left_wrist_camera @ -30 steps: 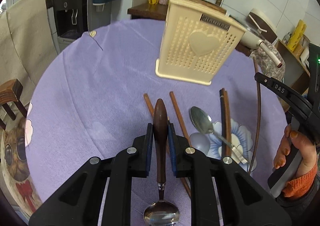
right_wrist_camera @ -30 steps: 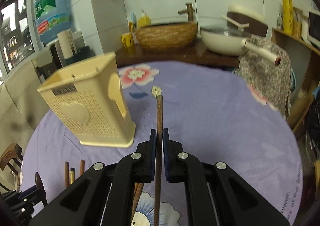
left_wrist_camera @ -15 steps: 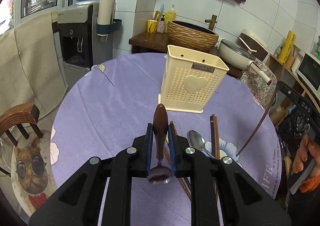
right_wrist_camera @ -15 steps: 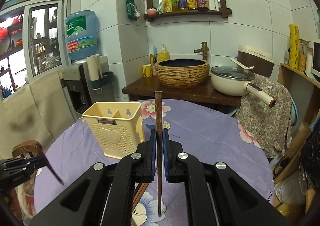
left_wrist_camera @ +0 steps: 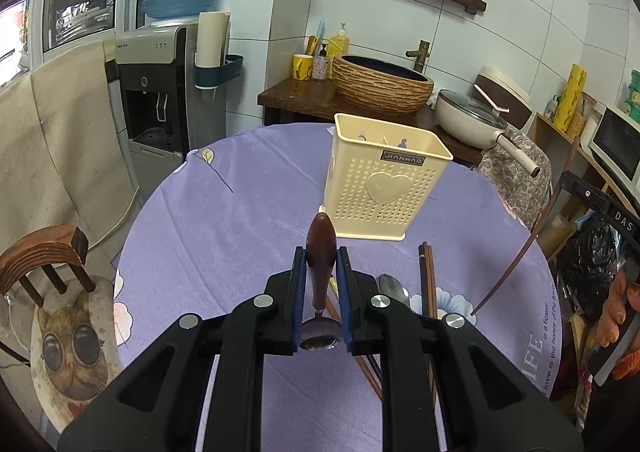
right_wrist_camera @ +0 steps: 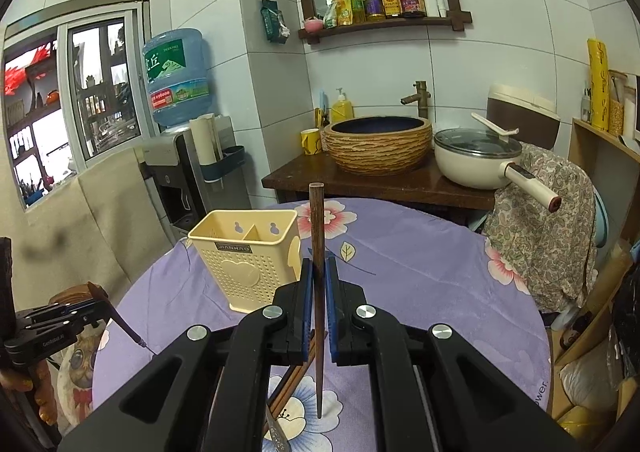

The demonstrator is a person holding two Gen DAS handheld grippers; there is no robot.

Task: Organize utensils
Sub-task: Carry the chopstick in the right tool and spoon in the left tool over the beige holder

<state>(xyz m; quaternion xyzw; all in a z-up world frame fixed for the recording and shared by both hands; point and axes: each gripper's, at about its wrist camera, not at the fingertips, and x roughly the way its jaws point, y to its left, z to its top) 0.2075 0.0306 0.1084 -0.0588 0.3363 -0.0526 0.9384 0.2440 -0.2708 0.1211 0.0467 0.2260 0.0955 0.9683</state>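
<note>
My left gripper (left_wrist_camera: 321, 264) is shut on a brown-handled spoon (left_wrist_camera: 321, 248), handle up, steel bowl hanging below, held above the purple table. My right gripper (right_wrist_camera: 318, 272) is shut on a dark wooden chopstick (right_wrist_camera: 317, 252), held upright with its tip down. A cream two-compartment utensil holder (left_wrist_camera: 384, 182) with a heart stands mid-table; it also shows in the right wrist view (right_wrist_camera: 246, 258). A steel spoon (left_wrist_camera: 394, 288) and several chopsticks (left_wrist_camera: 427, 276) lie on the cloth in front of it. The right gripper with its chopstick (left_wrist_camera: 516, 260) shows at the right in the left wrist view.
The round table (left_wrist_camera: 224, 220) carries a purple flowered cloth. A wooden chair with a cat cushion (left_wrist_camera: 52, 292) stands at the left. A water dispenser (left_wrist_camera: 156, 100), a sink counter with a woven basin (left_wrist_camera: 380, 84) and a cream pan (left_wrist_camera: 476, 120) stand behind.
Both grippers have lifted their utensils off the table and risen. The spoon and the chopstick have swung from flat to upright. The holder now sits lower and farther in both views.
</note>
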